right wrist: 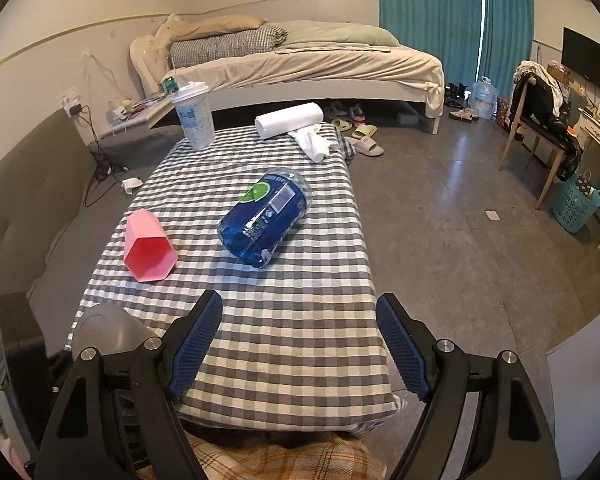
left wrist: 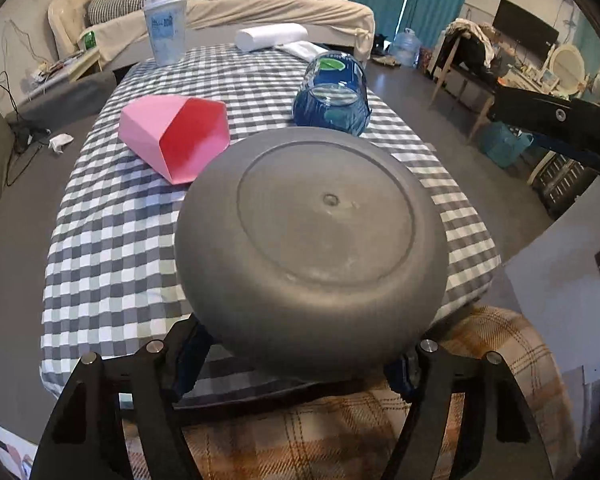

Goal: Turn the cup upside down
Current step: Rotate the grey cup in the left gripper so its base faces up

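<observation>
My left gripper [left wrist: 300, 364] is shut on a grey round cup or bowl [left wrist: 312, 248], held above the near edge of the checkered table with its flat bottom facing the camera. The fingertips are hidden behind it. The same grey vessel shows at the lower left of the right wrist view [right wrist: 108, 332]. My right gripper [right wrist: 300, 344] is open and empty over the near end of the table [right wrist: 292, 320]. A pink hexagonal cup [left wrist: 176, 140] lies on its side at the table's left, also in the right wrist view [right wrist: 148, 246].
A blue plastic bottle [right wrist: 266, 216] lies on its side mid-table. A tall white lidded cup [right wrist: 194, 116] and a white paper roll [right wrist: 288, 120] stand at the far end. A bed lies beyond, a grey sofa at left, a plaid cushion [left wrist: 480, 360] below.
</observation>
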`<move>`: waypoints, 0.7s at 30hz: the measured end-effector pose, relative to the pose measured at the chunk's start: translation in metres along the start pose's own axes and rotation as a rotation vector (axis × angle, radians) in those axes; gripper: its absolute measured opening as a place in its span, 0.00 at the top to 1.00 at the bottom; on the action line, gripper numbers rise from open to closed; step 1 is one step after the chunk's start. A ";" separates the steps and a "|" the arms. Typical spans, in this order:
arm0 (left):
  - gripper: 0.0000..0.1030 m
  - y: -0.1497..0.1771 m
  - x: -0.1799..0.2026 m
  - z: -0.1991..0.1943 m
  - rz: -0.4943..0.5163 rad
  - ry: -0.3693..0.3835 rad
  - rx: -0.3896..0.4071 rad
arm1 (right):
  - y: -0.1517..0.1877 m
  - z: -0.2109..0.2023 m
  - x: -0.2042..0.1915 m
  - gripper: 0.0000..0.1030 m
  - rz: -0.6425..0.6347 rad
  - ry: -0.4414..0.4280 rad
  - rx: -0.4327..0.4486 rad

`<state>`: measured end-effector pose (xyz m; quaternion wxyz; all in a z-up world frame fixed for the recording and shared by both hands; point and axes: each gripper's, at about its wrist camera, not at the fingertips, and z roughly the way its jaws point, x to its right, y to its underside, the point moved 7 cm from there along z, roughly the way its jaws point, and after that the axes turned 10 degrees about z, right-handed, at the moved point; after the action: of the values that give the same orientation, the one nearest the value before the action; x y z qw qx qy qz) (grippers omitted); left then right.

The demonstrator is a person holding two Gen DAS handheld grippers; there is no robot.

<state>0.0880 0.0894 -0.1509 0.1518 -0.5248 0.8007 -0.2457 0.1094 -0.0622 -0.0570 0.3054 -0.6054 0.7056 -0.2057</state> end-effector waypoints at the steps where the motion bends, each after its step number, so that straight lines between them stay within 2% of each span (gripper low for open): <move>1: 0.27 0.000 0.001 0.000 0.007 -0.001 0.004 | 0.000 0.001 -0.003 0.23 -0.005 -0.001 -0.002; 7: 0.27 -0.013 -0.003 0.012 0.032 -0.024 0.030 | 0.000 0.009 -0.010 0.23 -0.022 -0.001 -0.012; 12: 0.28 -0.031 -0.009 0.039 0.034 -0.041 0.011 | 0.004 0.019 -0.009 0.23 -0.030 0.009 -0.031; 15: 0.30 -0.041 -0.008 0.048 0.071 -0.073 0.024 | 0.005 0.025 -0.006 0.23 -0.028 0.022 -0.043; 19: 0.28 -0.044 -0.007 0.049 0.073 -0.049 0.045 | 0.007 0.030 0.003 0.23 -0.015 0.041 -0.053; 21: 0.21 -0.042 -0.005 0.046 0.077 -0.029 0.053 | 0.007 0.031 0.006 0.23 -0.008 0.046 -0.055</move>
<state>0.1450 0.0691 -0.1664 0.1866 -0.4927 0.8114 -0.2530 0.1244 -0.0644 -0.0855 0.2715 -0.6112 0.7156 -0.2015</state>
